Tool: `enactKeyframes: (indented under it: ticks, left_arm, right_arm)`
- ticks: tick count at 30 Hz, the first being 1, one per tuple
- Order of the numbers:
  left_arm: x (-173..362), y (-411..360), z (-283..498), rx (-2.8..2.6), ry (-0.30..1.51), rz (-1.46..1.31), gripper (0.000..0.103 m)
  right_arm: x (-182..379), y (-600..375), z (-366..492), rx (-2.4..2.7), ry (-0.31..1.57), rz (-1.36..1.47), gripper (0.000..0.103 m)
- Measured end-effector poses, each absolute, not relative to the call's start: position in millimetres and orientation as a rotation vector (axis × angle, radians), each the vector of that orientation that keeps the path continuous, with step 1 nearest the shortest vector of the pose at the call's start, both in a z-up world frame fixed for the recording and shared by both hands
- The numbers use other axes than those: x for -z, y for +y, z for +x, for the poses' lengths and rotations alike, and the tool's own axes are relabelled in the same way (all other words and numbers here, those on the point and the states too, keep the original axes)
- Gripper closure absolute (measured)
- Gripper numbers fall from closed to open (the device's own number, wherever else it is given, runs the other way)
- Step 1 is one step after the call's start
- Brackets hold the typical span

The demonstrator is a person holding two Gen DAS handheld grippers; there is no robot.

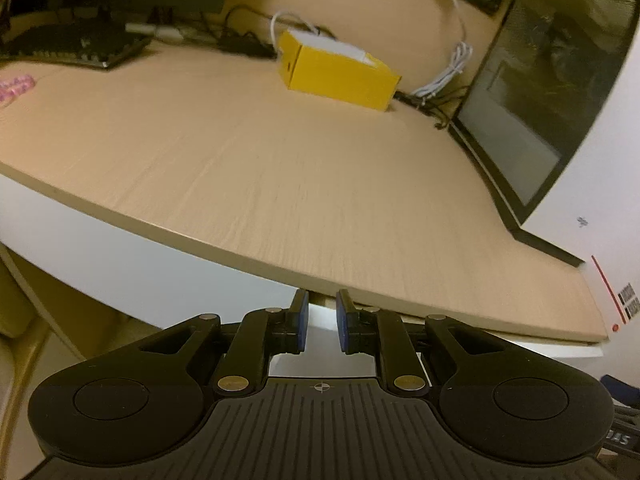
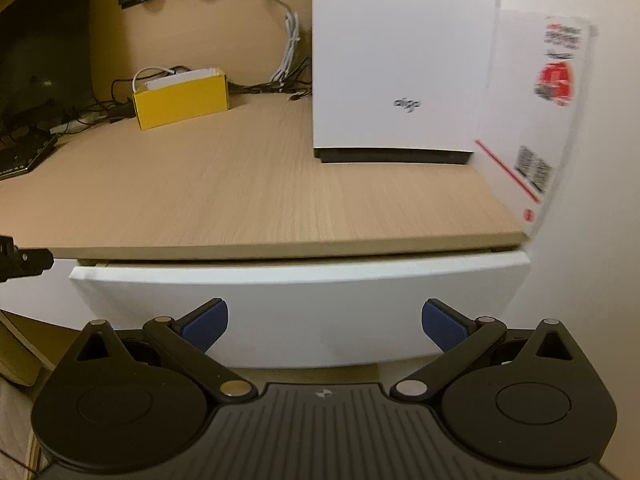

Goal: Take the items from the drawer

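Observation:
The white drawer front (image 2: 300, 304) sits under the wooden desk top (image 2: 240, 200), pulled out a little so its top edge shows. What is inside the drawer is hidden. My right gripper (image 2: 325, 320) hangs wide open right in front of the drawer front, with nothing between its blue pads. My left gripper (image 1: 322, 316) is at the drawer's left end just under the desk edge (image 1: 280, 264). Its pads stand close together with a strip of the white panel between them. The tip of the left gripper (image 2: 24, 260) shows at the far left of the right wrist view.
On the desk stand a yellow box (image 1: 336, 72), a white computer case (image 2: 400, 60) with a dark glass side (image 1: 540, 100), a black keyboard (image 1: 72, 44), white and black cables (image 1: 448, 68) and a pink item (image 1: 16, 86). A wall closes the right side.

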State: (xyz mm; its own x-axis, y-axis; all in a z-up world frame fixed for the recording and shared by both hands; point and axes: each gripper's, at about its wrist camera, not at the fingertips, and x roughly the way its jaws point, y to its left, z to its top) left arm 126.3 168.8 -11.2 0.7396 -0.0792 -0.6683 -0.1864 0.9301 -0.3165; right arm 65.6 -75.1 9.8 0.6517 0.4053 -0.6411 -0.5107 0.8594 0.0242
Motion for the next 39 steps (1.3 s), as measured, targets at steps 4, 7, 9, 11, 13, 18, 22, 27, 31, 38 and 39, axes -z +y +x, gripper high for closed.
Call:
enactKeyframes:
  ticks: [4, 7, 9, 11, 13, 18, 22, 27, 31, 38, 39]
  left_arm:
    - [19, 166, 140, -0.093, 0.775, -0.362, 0.087]
    - [23, 163, 148, -0.111, 0.801, -0.372, 0.087]
    - [25, 161, 152, -0.111, 0.812, -0.362, 0.087]
    - [25, 160, 155, -0.119, 0.82, -0.351, 0.086]
    - [25, 160, 159, -0.126, 0.823, -0.35, 0.085]
    - [26, 160, 160, -0.132, 0.839, -0.342, 0.084]
    - [26, 156, 160, -0.127, 0.85, -0.309, 0.082]
    - [24, 153, 157, -0.12, 0.869, -0.285, 0.08]
    - [24, 154, 149, -0.112, 0.874, -0.293, 0.079]
    - [21, 159, 150, -0.131, 0.858, -0.28, 0.083]
    - [23, 159, 152, -0.128, 0.871, -0.279, 0.083]
  right_arm:
    - [1, -54, 92, -0.546, 0.718, -0.18, 0.0]
    - [10, -34, 107, -0.56, 0.72, -0.211, 0.0]
    - [14, -25, 114, -0.572, 0.725, -0.22, 0.0]
    - [17, -19, 121, -0.577, 0.727, -0.231, 0.0]
    - [20, -15, 126, -0.575, 0.731, -0.236, 0.0]
    - [23, -14, 134, -0.575, 0.769, -0.214, 0.0]
    - [23, -14, 135, -0.582, 0.775, -0.224, 0.0]
    - [22, -15, 134, -0.612, 0.793, -0.241, 0.0]
    - [21, -17, 124, -0.634, 0.797, -0.253, 0.0]
    - [19, -24, 135, -0.616, 0.786, -0.24, 0.0]
    - [20, -26, 137, -0.604, 0.784, -0.247, 0.0]
